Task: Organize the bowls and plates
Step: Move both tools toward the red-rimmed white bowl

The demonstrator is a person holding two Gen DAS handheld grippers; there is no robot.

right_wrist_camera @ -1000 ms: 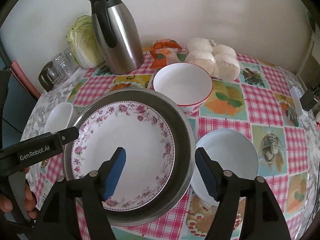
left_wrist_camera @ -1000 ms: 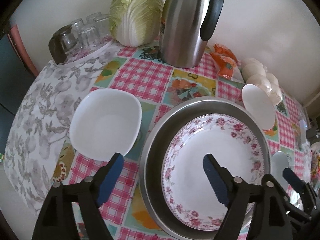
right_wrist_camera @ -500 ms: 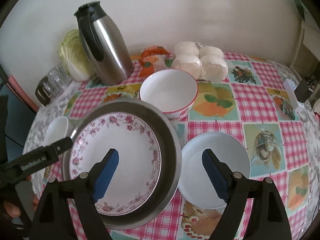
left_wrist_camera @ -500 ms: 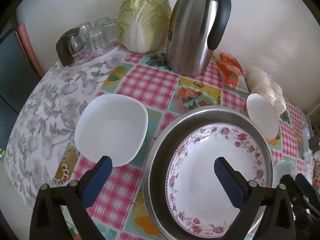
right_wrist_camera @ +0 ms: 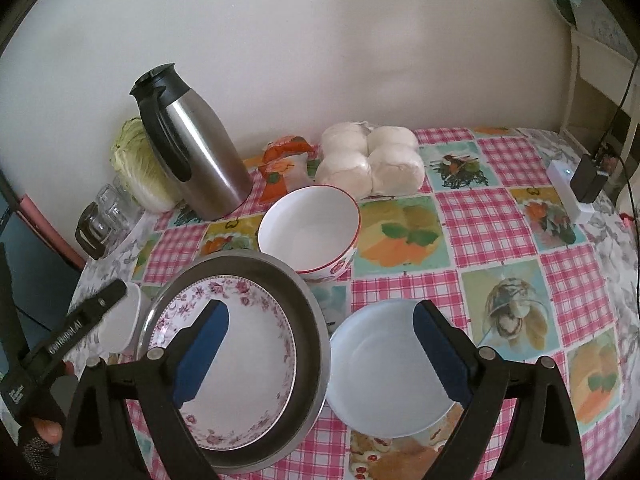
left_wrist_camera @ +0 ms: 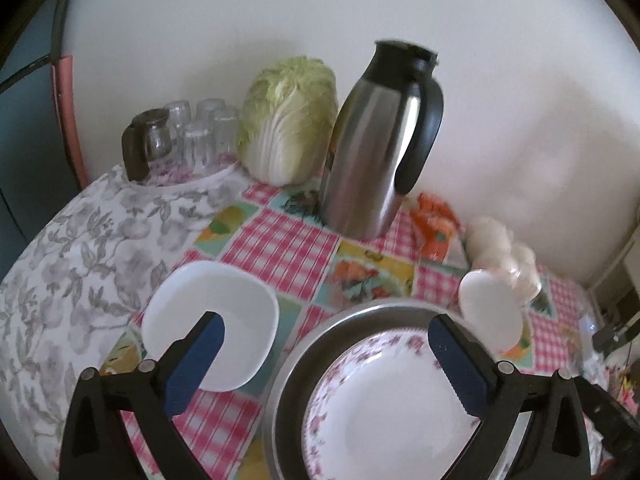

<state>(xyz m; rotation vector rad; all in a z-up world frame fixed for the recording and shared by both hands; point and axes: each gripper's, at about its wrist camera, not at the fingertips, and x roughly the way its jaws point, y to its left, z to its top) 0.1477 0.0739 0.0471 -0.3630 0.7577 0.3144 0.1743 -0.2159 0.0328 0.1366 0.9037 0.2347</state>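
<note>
A floral-rimmed plate [right_wrist_camera: 248, 364] lies inside a wide steel pan [right_wrist_camera: 308, 324]; both also show in the left wrist view [left_wrist_camera: 384, 412]. A white square bowl [left_wrist_camera: 240, 304] sits left of the pan. A red-rimmed white bowl [right_wrist_camera: 308, 228] stands behind the pan and shows edge-on in the left wrist view [left_wrist_camera: 490, 316]. A pale round bowl [right_wrist_camera: 384, 372] sits right of the pan. My left gripper [left_wrist_camera: 324, 364] is open and empty, raised over the gap between square bowl and pan. My right gripper [right_wrist_camera: 320, 356] is open and empty, raised over the pan's right rim.
At the back stand a steel thermos jug [right_wrist_camera: 192, 156], a cabbage [left_wrist_camera: 288, 120], upturned glasses [left_wrist_camera: 192, 132], an orange packet [right_wrist_camera: 284, 160] and bagged white buns [right_wrist_camera: 372, 164]. A white charger and black plug [right_wrist_camera: 576, 188] lie at the table's right edge.
Both grippers have pulled back and risen from the table, so more wall and tabletop show. Their jaws have opened wider. Plates and bowls have not moved.
</note>
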